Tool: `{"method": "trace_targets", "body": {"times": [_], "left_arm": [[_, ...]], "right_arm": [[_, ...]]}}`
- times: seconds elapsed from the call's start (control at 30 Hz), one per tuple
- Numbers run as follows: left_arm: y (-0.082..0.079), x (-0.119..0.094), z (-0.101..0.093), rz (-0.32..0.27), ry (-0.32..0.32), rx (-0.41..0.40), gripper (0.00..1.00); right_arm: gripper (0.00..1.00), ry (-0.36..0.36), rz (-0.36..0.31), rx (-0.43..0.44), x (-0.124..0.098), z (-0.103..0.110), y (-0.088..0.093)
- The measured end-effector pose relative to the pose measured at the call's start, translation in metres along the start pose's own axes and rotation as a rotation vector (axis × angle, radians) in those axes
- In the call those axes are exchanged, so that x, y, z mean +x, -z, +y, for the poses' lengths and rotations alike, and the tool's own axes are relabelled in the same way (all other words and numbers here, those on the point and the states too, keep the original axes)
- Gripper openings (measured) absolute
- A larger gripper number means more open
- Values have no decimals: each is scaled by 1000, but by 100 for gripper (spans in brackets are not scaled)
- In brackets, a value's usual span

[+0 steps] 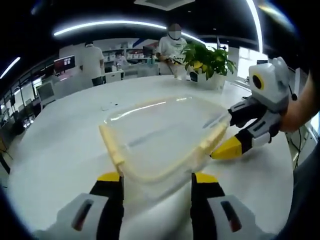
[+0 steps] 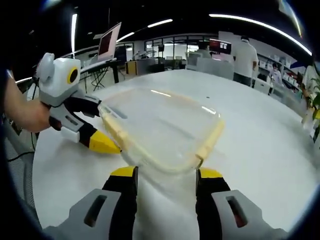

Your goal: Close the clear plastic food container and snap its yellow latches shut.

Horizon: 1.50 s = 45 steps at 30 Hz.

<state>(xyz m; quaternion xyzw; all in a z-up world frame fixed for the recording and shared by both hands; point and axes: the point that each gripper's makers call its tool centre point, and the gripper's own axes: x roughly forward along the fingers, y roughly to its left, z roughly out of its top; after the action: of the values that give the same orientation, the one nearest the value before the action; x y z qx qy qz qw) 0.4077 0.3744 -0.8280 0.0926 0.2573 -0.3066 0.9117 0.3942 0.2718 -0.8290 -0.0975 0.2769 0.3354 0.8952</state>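
Observation:
A clear plastic food container (image 1: pixel 160 135) lies on the white table (image 1: pixel 60 150), with pale yellow latches along its left side (image 1: pixel 111 147) and right side (image 1: pixel 216 134). My left gripper (image 1: pixel 157 177) is open, and the container's near edge sits between its yellow-tipped jaws. My right gripper (image 1: pixel 231 132) comes in from the right, open around the right latch. In the right gripper view the container (image 2: pixel 160 130) lies just past my open right gripper (image 2: pixel 166 172). There my left gripper (image 2: pixel 102 125) reaches the container's left latch (image 2: pixel 114 129).
A potted plant (image 1: pixel 207 60) stands at the table's far edge. People stand among desks and monitors (image 1: pixel 65 64) behind it. A screen on a stand (image 2: pixel 110 40) rises beyond the table. The white tabletop (image 2: pixel 260 130) stretches wide around the container.

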Motion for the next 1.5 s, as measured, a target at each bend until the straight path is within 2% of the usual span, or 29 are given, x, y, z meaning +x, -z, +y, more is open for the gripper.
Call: {"method": "trace_targets", "body": {"times": [0.27,0.7,1.03,1.23,1.37,1.5], "left_arm": [[-6,11,6,-1,-2,5,49],[-9,17,17,3,-4,-3,49],[-7,17,17,13,-6,-12,47],[-7,17,17,11,-3,-37,47],[-8,17,14,6,3,-50,50],[-6,17,8,4,17,-40,56]], "right_arm": [[42,9,4,-12,4,-9,-2],[40,3,8,-26,14,-15,-8],[40,-13,9,-36,14,-17,-9],[46,-30,-1,-17,15,-14,-9],[47,-26,-23,15,13,-15,-12],[50,-28,-24,3,14,-11,-10]]}}
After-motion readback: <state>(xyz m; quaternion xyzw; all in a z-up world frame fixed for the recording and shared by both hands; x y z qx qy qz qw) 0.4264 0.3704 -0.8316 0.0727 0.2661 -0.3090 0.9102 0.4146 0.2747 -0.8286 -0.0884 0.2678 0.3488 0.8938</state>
